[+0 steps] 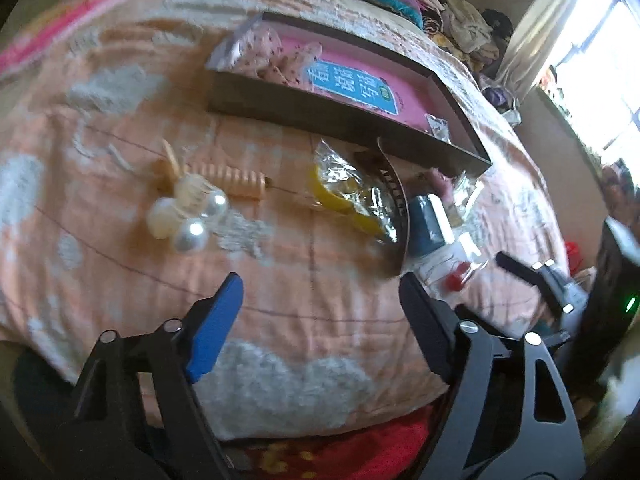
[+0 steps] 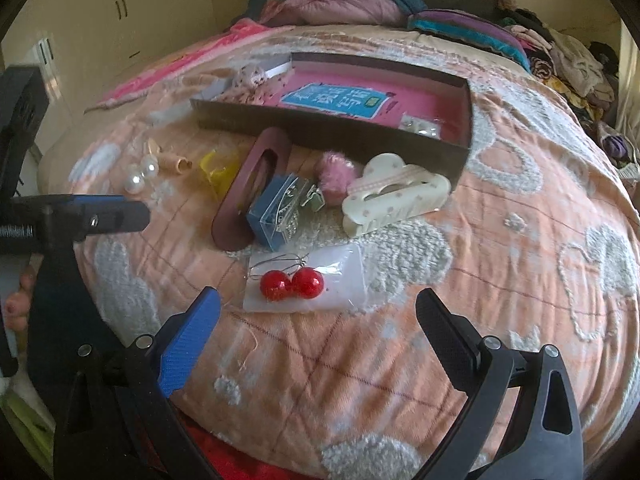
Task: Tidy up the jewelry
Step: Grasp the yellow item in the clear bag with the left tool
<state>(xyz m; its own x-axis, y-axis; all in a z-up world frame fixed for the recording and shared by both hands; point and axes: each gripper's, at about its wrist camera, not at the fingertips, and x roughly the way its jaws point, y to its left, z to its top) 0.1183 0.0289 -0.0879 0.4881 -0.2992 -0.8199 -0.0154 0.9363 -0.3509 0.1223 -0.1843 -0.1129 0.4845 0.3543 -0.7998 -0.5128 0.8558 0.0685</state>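
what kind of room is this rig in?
Almost certainly a bedroom. The work surface is a bed with a peach quilt, pillows are piled at its head, and wardrobe doors stand along the wall. Jewelry lies loose on the quilt beside a shallow box.

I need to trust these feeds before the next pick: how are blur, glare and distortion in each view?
Left wrist: motion-smeared, pearl beads and the blue box soft, window blown out at right. Right wrist: sharper, red earrings crisp, slight smear toward the edges. Both: strong fisheye bowing of the bedspread and tray.
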